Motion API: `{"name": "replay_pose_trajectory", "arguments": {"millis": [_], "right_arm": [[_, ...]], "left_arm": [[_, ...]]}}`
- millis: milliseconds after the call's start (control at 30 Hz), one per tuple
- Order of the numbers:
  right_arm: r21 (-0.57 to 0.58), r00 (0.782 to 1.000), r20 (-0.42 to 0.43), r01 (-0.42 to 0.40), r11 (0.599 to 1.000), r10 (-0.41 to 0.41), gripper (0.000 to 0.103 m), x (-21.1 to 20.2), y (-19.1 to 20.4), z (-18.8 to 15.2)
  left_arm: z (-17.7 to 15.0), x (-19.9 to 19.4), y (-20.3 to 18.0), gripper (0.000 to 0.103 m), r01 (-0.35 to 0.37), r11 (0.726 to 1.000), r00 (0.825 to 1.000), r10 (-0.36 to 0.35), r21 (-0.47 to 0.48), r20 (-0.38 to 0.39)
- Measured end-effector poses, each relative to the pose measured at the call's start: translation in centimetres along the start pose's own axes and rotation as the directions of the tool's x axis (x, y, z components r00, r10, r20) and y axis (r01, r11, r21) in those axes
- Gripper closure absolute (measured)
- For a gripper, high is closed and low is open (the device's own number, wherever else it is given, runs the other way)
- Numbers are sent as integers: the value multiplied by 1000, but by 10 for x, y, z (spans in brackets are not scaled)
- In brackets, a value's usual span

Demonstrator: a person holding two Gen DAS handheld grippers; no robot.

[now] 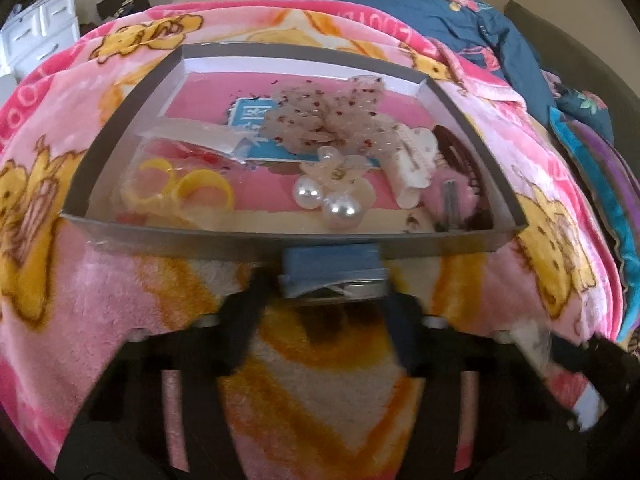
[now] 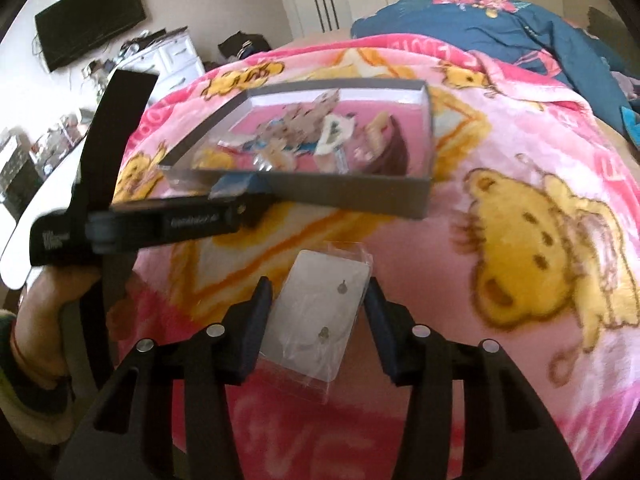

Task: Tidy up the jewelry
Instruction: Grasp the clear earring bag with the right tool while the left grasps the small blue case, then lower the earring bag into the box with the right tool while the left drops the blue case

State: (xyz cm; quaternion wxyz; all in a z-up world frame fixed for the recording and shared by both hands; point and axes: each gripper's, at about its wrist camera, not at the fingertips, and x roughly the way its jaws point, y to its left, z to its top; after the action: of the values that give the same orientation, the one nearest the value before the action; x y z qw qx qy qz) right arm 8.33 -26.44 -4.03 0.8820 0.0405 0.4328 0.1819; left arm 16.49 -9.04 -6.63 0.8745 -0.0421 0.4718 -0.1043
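Observation:
A shallow grey box (image 1: pixel 104 152) (image 2: pixel 360 196) lies on the pink cartoon blanket (image 2: pixel 500 128). It holds a lace bow (image 1: pixel 328 116), a pearl hair piece (image 1: pixel 340 196), yellow rings (image 1: pixel 200 188) in a clear bag, a white claw clip (image 1: pixel 412 168) and a brown comb (image 1: pixel 456 152). My left gripper (image 1: pixel 324 284) (image 2: pixel 240 196) is shut on a small blue-lidded tin (image 1: pixel 332 268) right at the box's near wall. My right gripper (image 2: pixel 318 292) is shut on a clear earring packet (image 2: pixel 320 312) that rests on the blanket, short of the box.
A crumpled blue floral quilt (image 1: pixel 440 12) lies beyond the box at the back right. A white dresser (image 1: pixel 36 28) and a wall television (image 2: pixel 88 20) are off to the left. A person's hand (image 2: pixel 52 308) holds the left gripper's handle.

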Motion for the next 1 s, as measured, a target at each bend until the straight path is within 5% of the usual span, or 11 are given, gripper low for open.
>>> {"name": "replay_pose_trajectory", "arguments": {"millis": [467, 1000], "right_arm": [[2, 991, 135, -3, 1000, 3, 57, -24, -14, 51], [-25, 977, 213, 8, 1000, -3, 57, -6, -11, 120]], "left_arm": [[25, -78, 19, 66, 36, 999, 988, -31, -29, 153], [73, -79, 46, 66, 15, 996, 981, 1, -85, 195]]}}
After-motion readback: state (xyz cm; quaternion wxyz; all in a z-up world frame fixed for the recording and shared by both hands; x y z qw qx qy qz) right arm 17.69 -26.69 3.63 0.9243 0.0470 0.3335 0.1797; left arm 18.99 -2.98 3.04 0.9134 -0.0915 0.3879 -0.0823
